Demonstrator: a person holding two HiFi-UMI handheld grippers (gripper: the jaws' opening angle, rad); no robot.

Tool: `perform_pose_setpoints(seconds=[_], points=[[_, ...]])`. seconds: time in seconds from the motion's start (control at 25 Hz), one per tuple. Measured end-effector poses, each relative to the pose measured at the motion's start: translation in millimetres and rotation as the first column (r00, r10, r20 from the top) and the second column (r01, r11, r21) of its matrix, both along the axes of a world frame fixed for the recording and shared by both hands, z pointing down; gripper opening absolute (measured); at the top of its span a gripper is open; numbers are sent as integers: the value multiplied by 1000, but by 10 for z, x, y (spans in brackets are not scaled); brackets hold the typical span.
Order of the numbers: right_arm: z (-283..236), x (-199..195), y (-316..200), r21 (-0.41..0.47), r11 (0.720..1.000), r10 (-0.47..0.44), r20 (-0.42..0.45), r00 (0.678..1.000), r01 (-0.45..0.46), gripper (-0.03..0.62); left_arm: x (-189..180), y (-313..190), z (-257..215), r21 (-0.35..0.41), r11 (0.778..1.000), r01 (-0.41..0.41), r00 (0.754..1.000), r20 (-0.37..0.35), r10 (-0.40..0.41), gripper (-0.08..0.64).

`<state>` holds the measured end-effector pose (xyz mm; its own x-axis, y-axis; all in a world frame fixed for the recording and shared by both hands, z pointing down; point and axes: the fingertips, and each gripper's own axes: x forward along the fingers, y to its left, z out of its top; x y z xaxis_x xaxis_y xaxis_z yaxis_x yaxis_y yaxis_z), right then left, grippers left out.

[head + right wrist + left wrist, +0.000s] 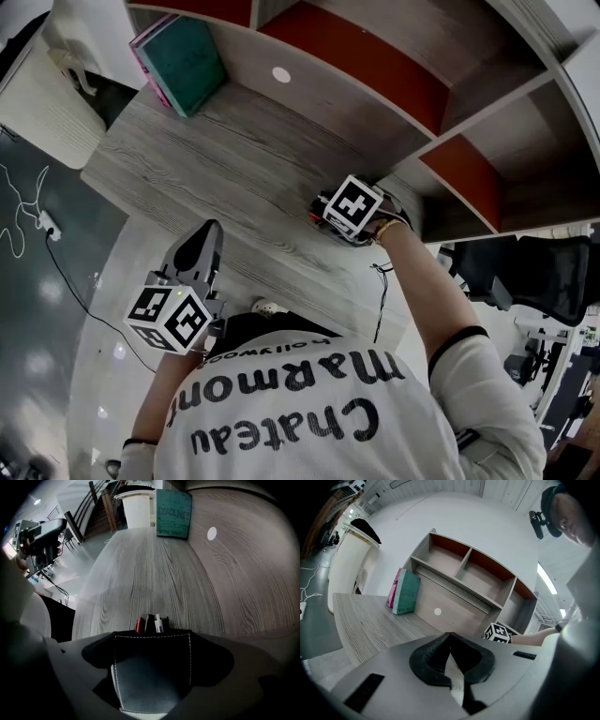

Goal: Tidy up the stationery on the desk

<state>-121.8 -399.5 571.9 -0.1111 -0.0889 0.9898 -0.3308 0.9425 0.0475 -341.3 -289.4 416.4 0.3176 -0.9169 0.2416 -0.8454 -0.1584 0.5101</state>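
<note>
Desk of grey wood grain [234, 169] fills the middle of the head view, with a grey shelf unit backed in orange-red panels [375, 84] standing along its far edge. A teal hardback book [192, 52] leans at the far left end of the desk, with a thin pink book [148, 75] touching its left side. The right gripper [342, 220] sits low over the desk at the right, just beside the shelf unit's lower corner, its marker cube facing up. The left gripper [208, 234] hangs off the near edge of the desk, well apart from the right one. In the left gripper view its black jaws are pressed together at the tips, and I can make out nothing between them; the two books and the shelf unit show beyond, and so does the other gripper's cube at the right. In the right gripper view the jaws pinch a black pouch with white stitching [152, 667], which stands upright between them just above the desk top. Several pens [150, 623], one red, one black and one white, poke out of its open top.
</note>
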Motion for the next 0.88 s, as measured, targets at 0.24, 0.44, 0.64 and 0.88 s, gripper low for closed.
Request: perform_pose_setpoints(seconds=[0.24,0.44,0.64,0.88], points=[[-48,-10,49,47,999,-2,29,1000,1,443,3,40,-39,12,1000,-7,1000,-2,7,15],[-143,44,84,111,994,16,54,998,-22,446,55,71,-79,24,999,-24,1000,-4,24,15],[-253,97,170,165,980,90,137,986,-113,446,137,114,-117,35,998,-54,999,-6,54,15],[-369,203,327,180,946,219,259,941,-270,446,265,148,-202,57,994,-98,995,0,98,15]])
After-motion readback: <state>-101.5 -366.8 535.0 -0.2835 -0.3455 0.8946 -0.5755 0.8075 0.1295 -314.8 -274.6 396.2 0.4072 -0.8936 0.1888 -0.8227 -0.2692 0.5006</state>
